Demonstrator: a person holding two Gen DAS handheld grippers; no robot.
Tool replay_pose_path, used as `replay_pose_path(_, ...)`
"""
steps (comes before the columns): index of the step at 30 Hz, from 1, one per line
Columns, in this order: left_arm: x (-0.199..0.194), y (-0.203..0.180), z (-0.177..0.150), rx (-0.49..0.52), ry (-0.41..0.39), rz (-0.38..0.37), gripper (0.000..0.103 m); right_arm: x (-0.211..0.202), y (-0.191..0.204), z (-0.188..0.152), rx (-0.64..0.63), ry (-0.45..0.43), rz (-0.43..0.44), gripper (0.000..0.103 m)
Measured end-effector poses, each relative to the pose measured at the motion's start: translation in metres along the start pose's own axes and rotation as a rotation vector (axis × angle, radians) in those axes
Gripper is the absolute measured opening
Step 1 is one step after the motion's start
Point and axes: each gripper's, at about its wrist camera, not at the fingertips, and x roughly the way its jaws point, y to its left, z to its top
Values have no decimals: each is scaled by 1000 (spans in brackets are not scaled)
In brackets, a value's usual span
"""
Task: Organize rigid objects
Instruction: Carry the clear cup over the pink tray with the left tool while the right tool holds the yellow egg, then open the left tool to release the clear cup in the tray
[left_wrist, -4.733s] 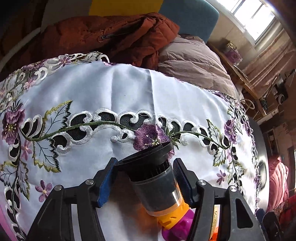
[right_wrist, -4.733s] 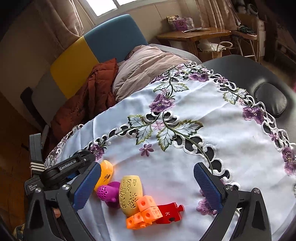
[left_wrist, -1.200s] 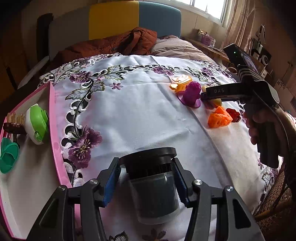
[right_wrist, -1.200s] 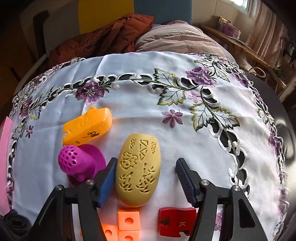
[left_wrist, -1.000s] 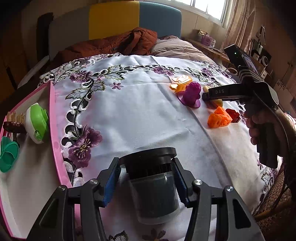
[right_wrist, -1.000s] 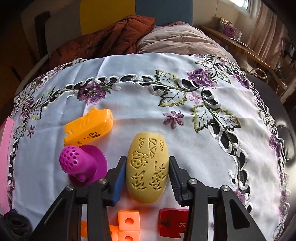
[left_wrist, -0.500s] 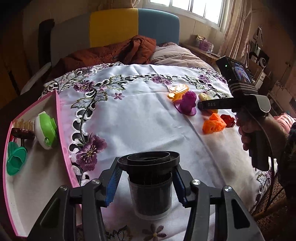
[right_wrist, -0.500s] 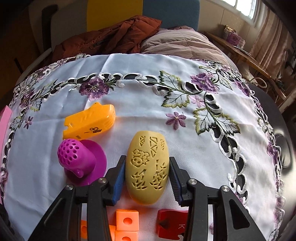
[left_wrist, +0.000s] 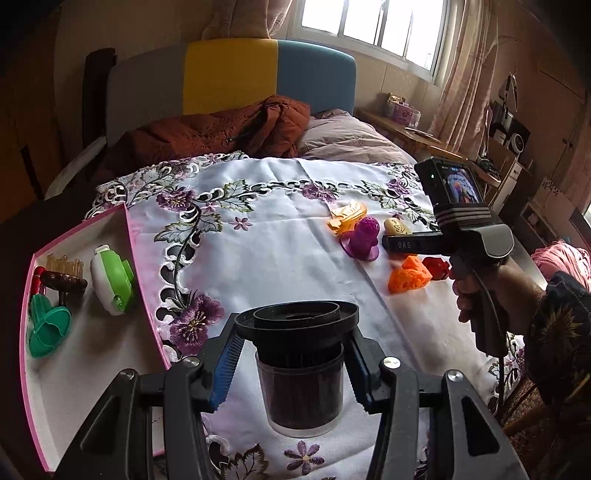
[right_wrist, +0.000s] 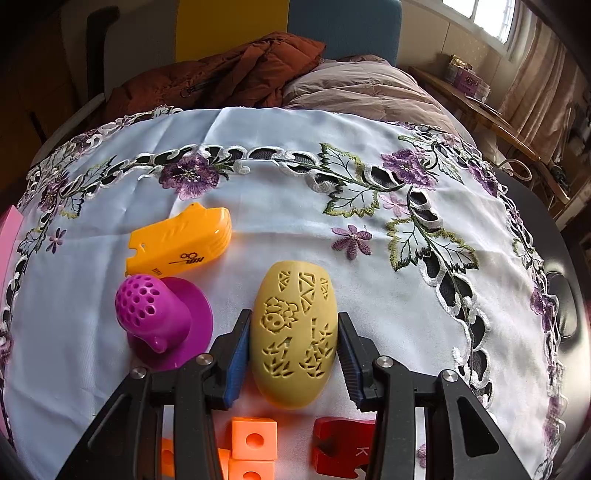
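Observation:
My left gripper (left_wrist: 295, 363) is shut on a dark cup with a black lid (left_wrist: 300, 373) and holds it above the white embroidered tablecloth (left_wrist: 280, 254), right of a pink tray (left_wrist: 146, 291). My right gripper (right_wrist: 293, 354) is shut on a yellow carved egg (right_wrist: 293, 336), which also shows in the left wrist view (left_wrist: 396, 226). Left of the egg lie a purple perforated cone on a disc (right_wrist: 162, 321) and an orange plastic piece (right_wrist: 181, 240). Orange cubes (right_wrist: 255, 439) and a red puzzle piece (right_wrist: 343, 443) lie under the right gripper.
The pink tray holds a green and white case (left_wrist: 112, 280), a green funnel-shaped piece (left_wrist: 48, 326) and a brown brush (left_wrist: 62, 282). A brown jacket (left_wrist: 221, 133) and a pale quilt (left_wrist: 351, 142) lie behind the cloth. A wooden side table (left_wrist: 424, 138) stands at the right.
My left gripper has lifted the cup and pulled back, so more of the room shows. My right gripper closed on the yellow egg a second ago and has raised it slightly.

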Motion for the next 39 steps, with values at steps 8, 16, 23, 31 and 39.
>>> replay_pose_path(8,-41,52,6,-118,-58,44,52,-1,2,-1,-17,-7,-11,44)
replay_pose_path(16,-62,138,-24,-269,-23,200,52,-2,2,-2,-24,-10,-14,44)
replay_pose_path(23,-45,187,-48,-329,74,289,52,-2,3,-2,-25,-11,-16,44)
replay_pose_path(31,-19,215,-48,-336,115,344,53,-2,2,-2,-24,-12,-17,44)
replay_pose_path(39,-18,217,-45,-340,94,341,61,-2,2,-2,-28,-13,-18,44)
